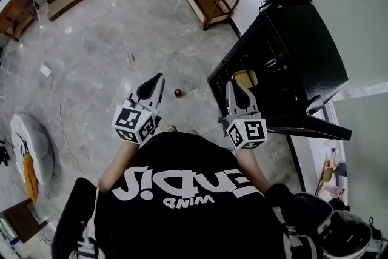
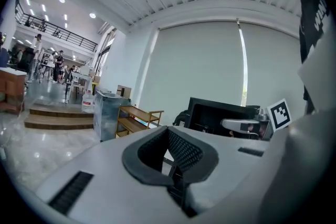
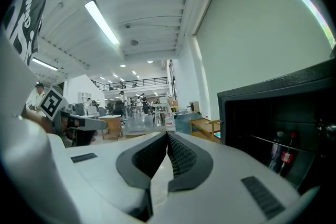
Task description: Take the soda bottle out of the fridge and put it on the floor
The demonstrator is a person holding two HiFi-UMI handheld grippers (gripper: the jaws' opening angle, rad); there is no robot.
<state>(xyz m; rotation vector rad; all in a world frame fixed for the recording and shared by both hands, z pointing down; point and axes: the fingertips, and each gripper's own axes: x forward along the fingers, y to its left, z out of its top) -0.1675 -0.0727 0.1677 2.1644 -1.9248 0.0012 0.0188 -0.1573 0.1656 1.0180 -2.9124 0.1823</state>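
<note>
The left tongs (image 1: 159, 77) are closed, their ribbed pads meeting at the tips with nothing between them, as the left gripper view (image 2: 168, 129) makes plain. The right tongs (image 1: 233, 83) are likewise pressed together and empty (image 3: 167, 134). Both are held level in front of the person, touching nothing. Only the head view shows the soda bottle (image 1: 177, 92): seen from above as a small dark round with a red top, it stands on the floor (image 1: 109, 39) between the 2 tongs and just left of the black fridge (image 1: 297, 39), whose door hangs open. The right gripper view looks into the fridge (image 3: 273, 107) and shows what the head view does not, a red-labelled bottle (image 3: 286, 156) on a shelf inside. The left gripper view shows the fridge only from the side, with a wooden rack (image 2: 137, 115) beyond it.
</note>
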